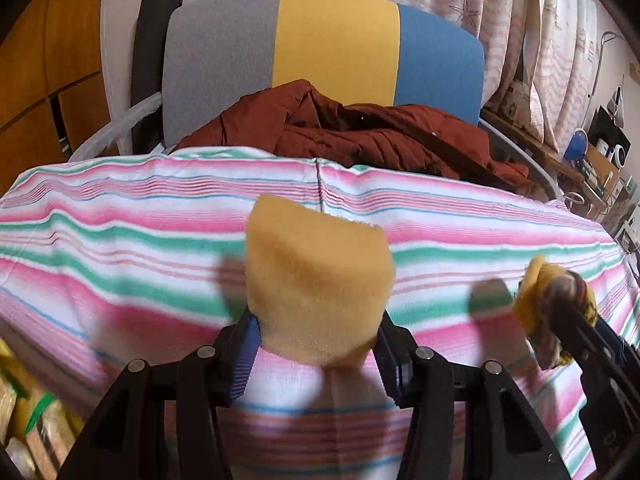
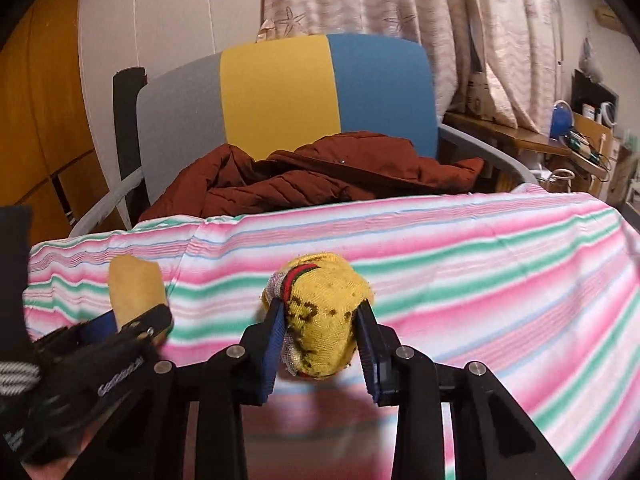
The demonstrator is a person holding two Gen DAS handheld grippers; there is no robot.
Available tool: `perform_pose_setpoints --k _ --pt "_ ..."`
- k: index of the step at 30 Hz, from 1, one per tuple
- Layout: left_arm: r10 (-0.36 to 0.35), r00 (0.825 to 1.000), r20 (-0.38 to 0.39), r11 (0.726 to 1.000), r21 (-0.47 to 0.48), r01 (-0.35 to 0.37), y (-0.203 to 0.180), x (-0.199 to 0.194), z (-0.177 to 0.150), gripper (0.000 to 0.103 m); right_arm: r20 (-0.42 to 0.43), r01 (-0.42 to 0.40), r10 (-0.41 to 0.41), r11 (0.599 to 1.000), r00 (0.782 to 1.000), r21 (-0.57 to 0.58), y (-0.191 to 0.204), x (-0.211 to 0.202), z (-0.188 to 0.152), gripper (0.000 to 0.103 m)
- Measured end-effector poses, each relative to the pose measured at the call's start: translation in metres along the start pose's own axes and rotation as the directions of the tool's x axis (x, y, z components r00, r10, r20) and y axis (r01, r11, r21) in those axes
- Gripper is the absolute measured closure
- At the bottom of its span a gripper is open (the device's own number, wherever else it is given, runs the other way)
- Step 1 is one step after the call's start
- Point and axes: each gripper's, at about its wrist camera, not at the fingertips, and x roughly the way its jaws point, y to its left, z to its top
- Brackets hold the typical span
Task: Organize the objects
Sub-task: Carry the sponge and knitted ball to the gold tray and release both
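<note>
A yellow sponge (image 1: 316, 276) sits between the blue pads of my left gripper (image 1: 316, 320), which is shut on it just above the pink, green and white striped tablecloth (image 1: 120, 240). My right gripper (image 2: 320, 308) is shut on a rolled yellow sock (image 2: 324, 316) with dark spots and a red, green and grey cuff. In the left wrist view the sock (image 1: 536, 280) and the right gripper (image 1: 560, 308) are at the right edge. In the right wrist view the sponge (image 2: 136, 288) and the left gripper (image 2: 140, 320) are at the left.
Behind the striped cloth (image 2: 480, 248) stands a chair (image 1: 336, 48) with a grey, yellow and blue back. A rust-brown jacket (image 1: 360, 132) lies on its seat. A cluttered wooden desk (image 2: 560, 144) and curtains (image 2: 440, 8) are at the back right.
</note>
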Motion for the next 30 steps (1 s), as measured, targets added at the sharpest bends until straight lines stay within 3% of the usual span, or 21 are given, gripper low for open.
perform_pose_setpoints --k 6,11,17,24,30 --pt "-0.064 0.997 -0.047 0.997 -0.033 0.063 0.002 -0.03 -0.024 0.051 0.01 -0.009 0.008 0.999 1.0 0.05 -0.007 -0.027 -0.021 0.068" --pt "-0.155 0.988 -0.007 0.984 -0.094 0.153 0.012 -0.071 -0.039 0.051 0.016 -0.009 0.007 0.994 1.0 0.107 -0.016 -0.047 -0.036 0.068" --pt "-0.261 0.963 0.069 0.96 -0.084 0.266 0.024 -0.127 -0.046 0.051 -0.012 -0.027 0.029 0.99 1.0 0.138 -0.019 -0.063 -0.046 0.068" --pt "-0.281 0.952 0.124 0.953 -0.084 0.292 0.054 -0.174 -0.055 0.051 -0.046 -0.097 0.105 0.985 0.993 0.143 -0.001 -0.086 -0.068 0.068" --pt "-0.255 0.96 0.116 0.956 -0.118 0.268 0.095 -0.19 -0.053 0.051 -0.041 -0.2 0.208 0.97 0.977 0.14 0.029 -0.111 -0.072 0.068"
